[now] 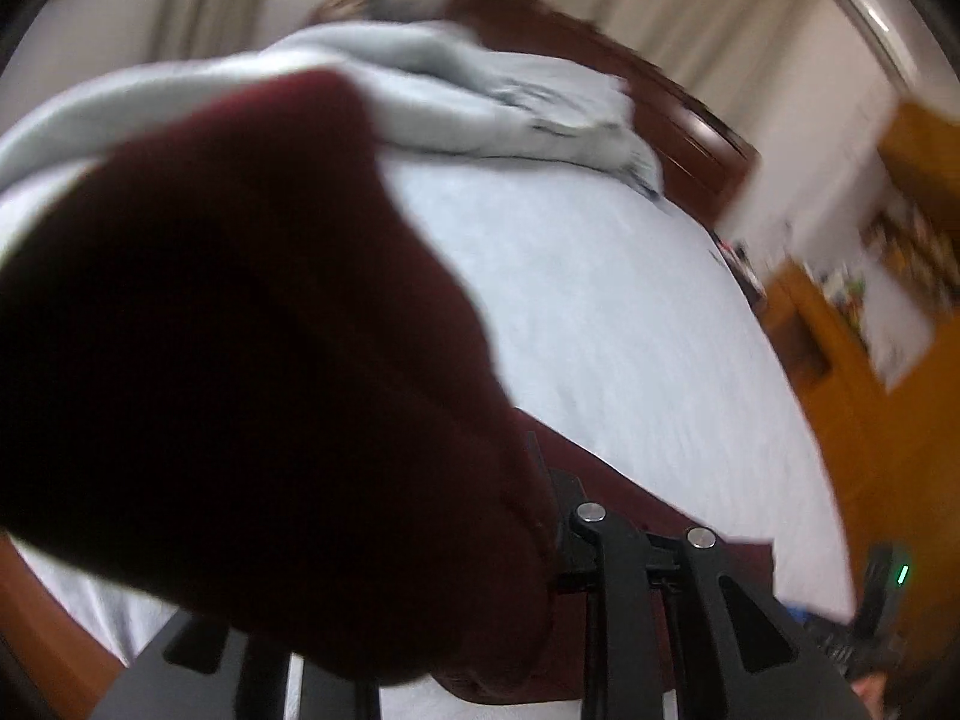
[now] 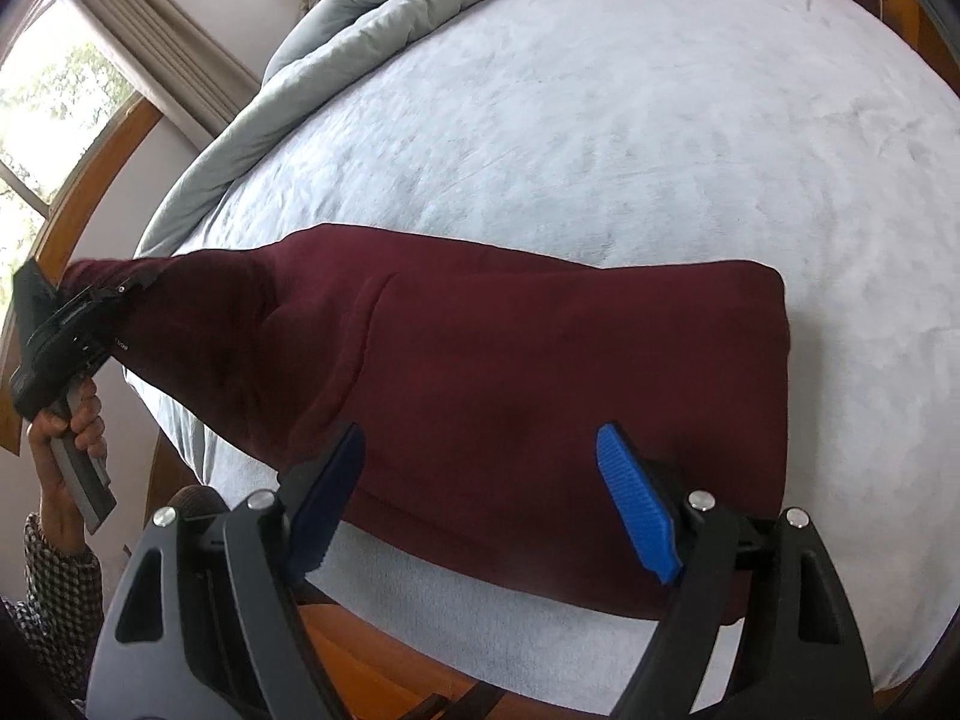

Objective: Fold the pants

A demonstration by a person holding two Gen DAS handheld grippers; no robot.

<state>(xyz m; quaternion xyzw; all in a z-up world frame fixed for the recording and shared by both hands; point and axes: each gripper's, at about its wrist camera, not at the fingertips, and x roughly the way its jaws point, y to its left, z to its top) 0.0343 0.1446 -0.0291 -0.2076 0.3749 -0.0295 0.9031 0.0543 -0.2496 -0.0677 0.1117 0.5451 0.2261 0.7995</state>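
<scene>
Dark red pants (image 2: 480, 372) lie folded lengthwise on the pale blue bed (image 2: 600, 120). My left gripper (image 2: 114, 294) is shut on one end of the pants and lifts it off the bed at the left. In the left wrist view the held cloth (image 1: 240, 360) hangs close over the lens and hides the fingertips. My right gripper (image 2: 480, 480) is open, its blue pads (image 2: 636, 504) spread just above the near edge of the pants, holding nothing.
A crumpled grey-blue quilt (image 2: 360, 18) lies along the far side of the bed. A window with curtains (image 2: 72, 90) is at the left. A wooden bed frame (image 2: 372, 660) runs along the near edge. Wooden furniture (image 1: 888, 312) stands beyond the bed.
</scene>
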